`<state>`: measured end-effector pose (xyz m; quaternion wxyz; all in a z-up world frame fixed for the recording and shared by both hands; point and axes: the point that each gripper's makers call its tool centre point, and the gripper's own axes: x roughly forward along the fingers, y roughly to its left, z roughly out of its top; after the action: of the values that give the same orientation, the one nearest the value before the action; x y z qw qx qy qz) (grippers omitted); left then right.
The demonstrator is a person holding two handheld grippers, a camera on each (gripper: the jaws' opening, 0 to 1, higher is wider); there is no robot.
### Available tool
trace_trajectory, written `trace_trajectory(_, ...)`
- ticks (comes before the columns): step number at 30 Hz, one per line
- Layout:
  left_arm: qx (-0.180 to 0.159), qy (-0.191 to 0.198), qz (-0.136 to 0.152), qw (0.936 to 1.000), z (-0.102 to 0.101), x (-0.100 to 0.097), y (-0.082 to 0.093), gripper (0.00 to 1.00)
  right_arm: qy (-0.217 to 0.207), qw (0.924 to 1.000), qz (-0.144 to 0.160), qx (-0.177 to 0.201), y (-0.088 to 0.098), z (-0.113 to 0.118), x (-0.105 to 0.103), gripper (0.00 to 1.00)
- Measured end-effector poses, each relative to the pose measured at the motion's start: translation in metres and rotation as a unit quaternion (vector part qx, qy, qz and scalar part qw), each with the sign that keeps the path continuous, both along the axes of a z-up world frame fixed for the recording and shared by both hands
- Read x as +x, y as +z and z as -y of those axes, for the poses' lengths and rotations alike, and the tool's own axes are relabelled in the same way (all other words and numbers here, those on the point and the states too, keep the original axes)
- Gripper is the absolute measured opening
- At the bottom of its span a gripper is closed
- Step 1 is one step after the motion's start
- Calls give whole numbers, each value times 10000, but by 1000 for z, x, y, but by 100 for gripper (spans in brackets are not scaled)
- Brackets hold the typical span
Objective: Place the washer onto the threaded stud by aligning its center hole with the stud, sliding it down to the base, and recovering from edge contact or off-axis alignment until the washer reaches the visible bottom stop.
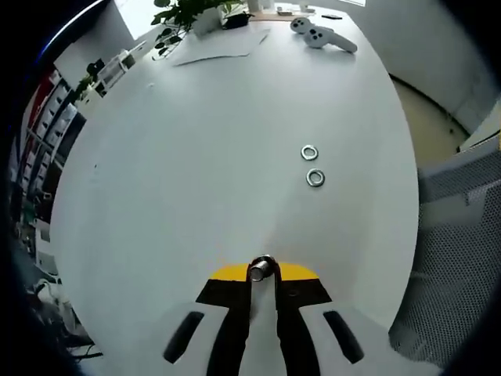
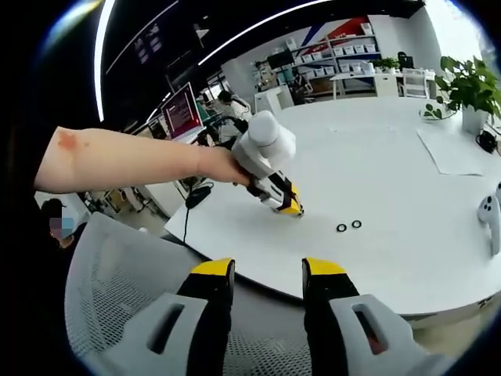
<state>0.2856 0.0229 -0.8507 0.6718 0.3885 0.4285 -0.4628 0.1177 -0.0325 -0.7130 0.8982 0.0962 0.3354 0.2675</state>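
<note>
Left gripper view: the left gripper is clenched on a short metal stud, whose long axis points forward along the jaws over the white table. Beyond it two washers lie flat, just beside each other, nothing between. Farther off sit a white controller, paper and a plant. Right gripper view: the right gripper hangs released above a mesh chair. No writing is legible.

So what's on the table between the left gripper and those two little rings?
Nothing. In the left gripper view, bare white table runs from the left gripper, shut on a stud, to the two washers.
</note>
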Motion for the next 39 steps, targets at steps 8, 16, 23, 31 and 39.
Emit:
trace_trajectory(8, 60, 76, -92, 9999, -3, 1, -4, 9, 11, 10000, -16, -16, 0, 0, 0, 37)
trace_trajectory(16, 168, -453, 23, 9988, -5, -3, -4, 11, 21, 10000, -21, -23, -1, 0, 0, 37)
trace_trajectory(23, -118, -226, 17, 9997, -2, 0, 10, 17, 38, 10000, -17, -6, 0, -1, -1, 37)
trace_trajectory(31, -420, -58, 253, 9988, -15, -6, 43, 20, 94, 10000, -1, 2, 0, -2, -1, 37)
trace_trajectory(39, -1447, 689, 220, 9868, -41, -31, 98, 34, 103, 9999, 5, 26, 1, -2, -2, 37)
